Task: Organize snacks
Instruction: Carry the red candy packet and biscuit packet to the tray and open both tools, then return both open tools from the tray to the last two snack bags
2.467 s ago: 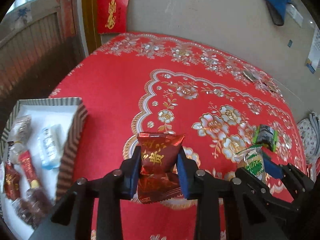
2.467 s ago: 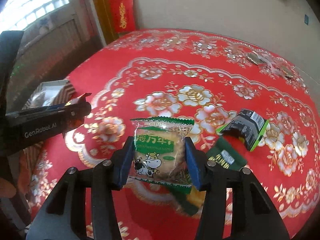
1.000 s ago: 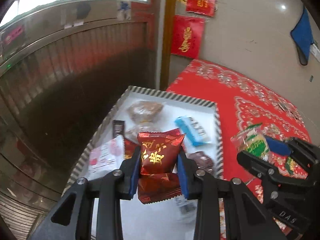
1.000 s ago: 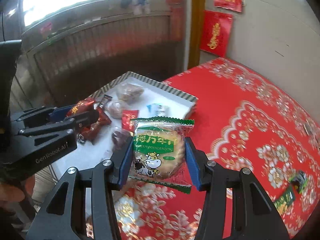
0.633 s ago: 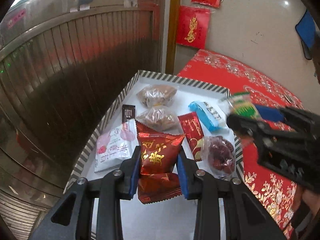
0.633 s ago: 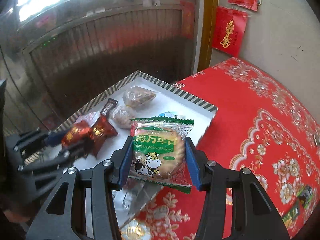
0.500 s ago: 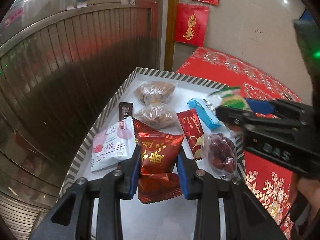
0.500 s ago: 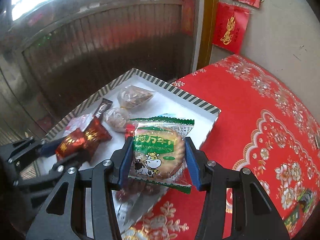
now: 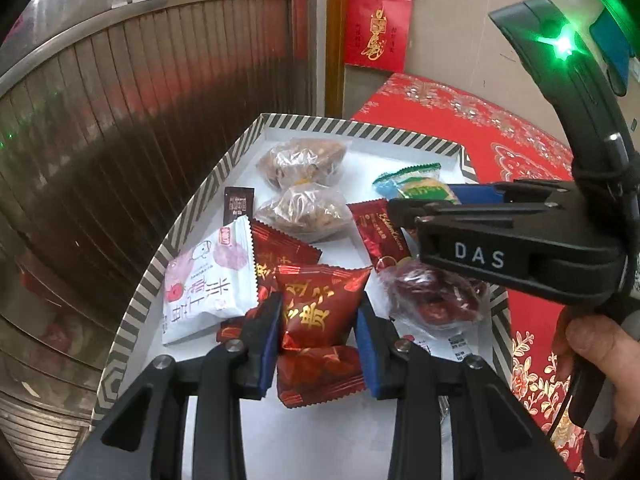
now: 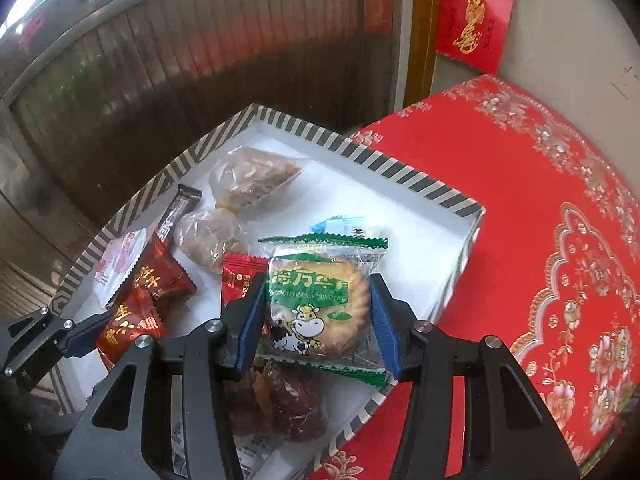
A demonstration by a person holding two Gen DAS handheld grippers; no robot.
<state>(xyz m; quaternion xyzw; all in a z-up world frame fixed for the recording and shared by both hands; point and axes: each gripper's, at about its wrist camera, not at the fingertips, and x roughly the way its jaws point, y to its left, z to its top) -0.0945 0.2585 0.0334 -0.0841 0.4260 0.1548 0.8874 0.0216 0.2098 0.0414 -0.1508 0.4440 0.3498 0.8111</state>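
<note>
My left gripper (image 9: 318, 316) is shut on a red candy packet with gold characters (image 9: 320, 308) and holds it over the near part of the white box with the striped rim (image 9: 192, 208). It also shows in the right wrist view (image 10: 76, 334). My right gripper (image 10: 318, 318) is shut on a green-edged cookie packet with a cow print (image 10: 320, 300), held above the box's right side (image 10: 440, 196). In the left wrist view the right gripper (image 9: 420, 204) reaches in from the right with the cookie packet (image 9: 416, 184).
The box holds several snacks: two clear bags of nuts (image 9: 300, 160), a white and pink packet (image 9: 208, 284), red packets (image 9: 380, 232), a bag of red dates (image 9: 432, 296), a dark stick (image 10: 178, 210). The red floral tablecloth (image 10: 540, 240) lies to the right. A metal shutter (image 9: 120, 120) stands behind.
Both grippers carried their packets from over the tablecloth to above the box. In the last half second the right gripper came closer over the box's right side; both stay shut.
</note>
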